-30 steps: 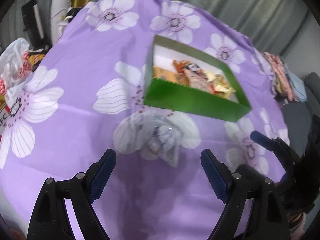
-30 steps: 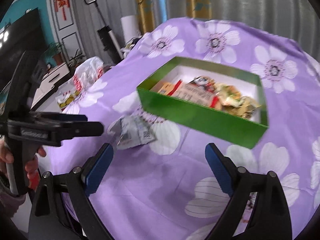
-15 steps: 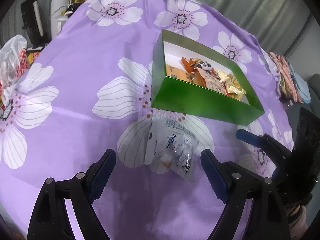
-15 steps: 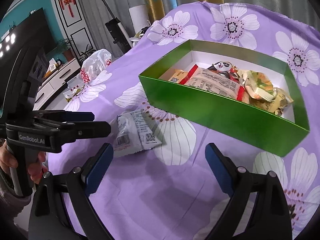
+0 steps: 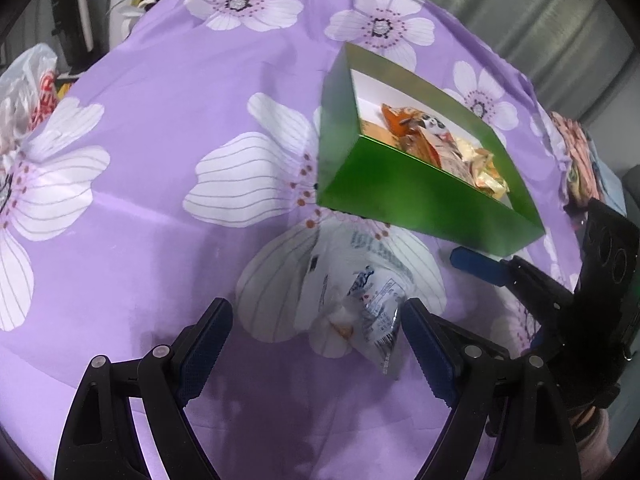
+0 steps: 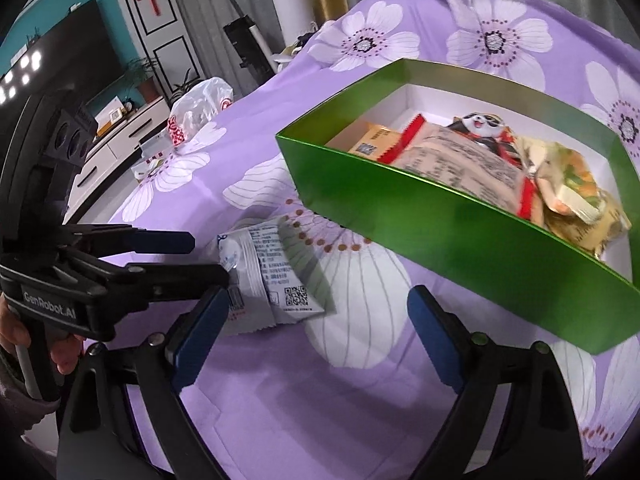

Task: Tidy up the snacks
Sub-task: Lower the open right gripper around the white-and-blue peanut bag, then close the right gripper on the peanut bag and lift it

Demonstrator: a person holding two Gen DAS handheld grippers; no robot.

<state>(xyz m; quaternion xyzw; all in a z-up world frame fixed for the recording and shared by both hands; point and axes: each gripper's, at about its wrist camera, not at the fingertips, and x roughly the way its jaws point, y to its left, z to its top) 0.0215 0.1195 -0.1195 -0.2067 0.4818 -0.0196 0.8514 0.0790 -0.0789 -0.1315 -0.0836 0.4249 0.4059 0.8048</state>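
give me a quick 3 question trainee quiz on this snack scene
1. True or false: the white snack packet lies inside the green box.
2. Which claw has the packet between its open fingers? A) left claw B) right claw
3. Fill in: the packet rests on a ____ flowered cloth.

Key: 1 false, it lies on the cloth outside the box. 2 A. 3 purple.

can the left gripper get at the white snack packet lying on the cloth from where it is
Probably yes. The left gripper is open with the white snack packet lying flat between its fingers, nothing on top of it. The green box sits just beyond, and the right gripper is off to the side.
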